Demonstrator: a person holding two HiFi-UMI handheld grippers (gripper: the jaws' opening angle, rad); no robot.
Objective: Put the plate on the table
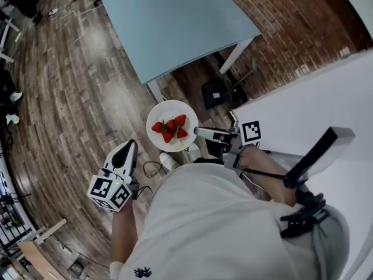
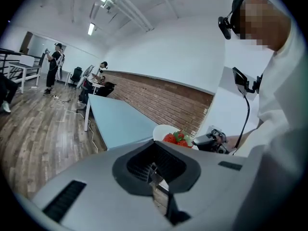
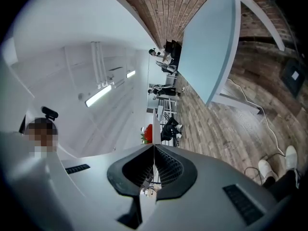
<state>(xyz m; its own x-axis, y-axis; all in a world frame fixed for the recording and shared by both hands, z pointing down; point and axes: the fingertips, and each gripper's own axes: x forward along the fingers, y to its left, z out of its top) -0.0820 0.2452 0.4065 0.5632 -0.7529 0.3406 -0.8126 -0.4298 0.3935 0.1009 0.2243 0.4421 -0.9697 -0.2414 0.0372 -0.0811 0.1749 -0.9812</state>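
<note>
A white plate (image 1: 171,125) with three strawberries (image 1: 170,128) hangs over the wooden floor, short of the near corner of the light blue table (image 1: 175,22). My right gripper (image 1: 201,132) is shut on the plate's right rim. In the right gripper view the plate (image 3: 153,121) shows edge-on between the jaws, with a red strawberry (image 3: 148,133) beside it. My left gripper (image 1: 129,146) is lower left of the plate, apart from it, shut and holding nothing. In the left gripper view the plate (image 2: 163,130), its strawberries (image 2: 175,138) and the table (image 2: 120,121) lie ahead.
A white surface (image 1: 315,104) runs along the right, with a brick wall (image 1: 280,16) behind the table. A black box (image 1: 214,94) and the table's white leg (image 1: 235,55) stand on the floor beyond the plate. A cable (image 1: 152,168) lies near my shoes.
</note>
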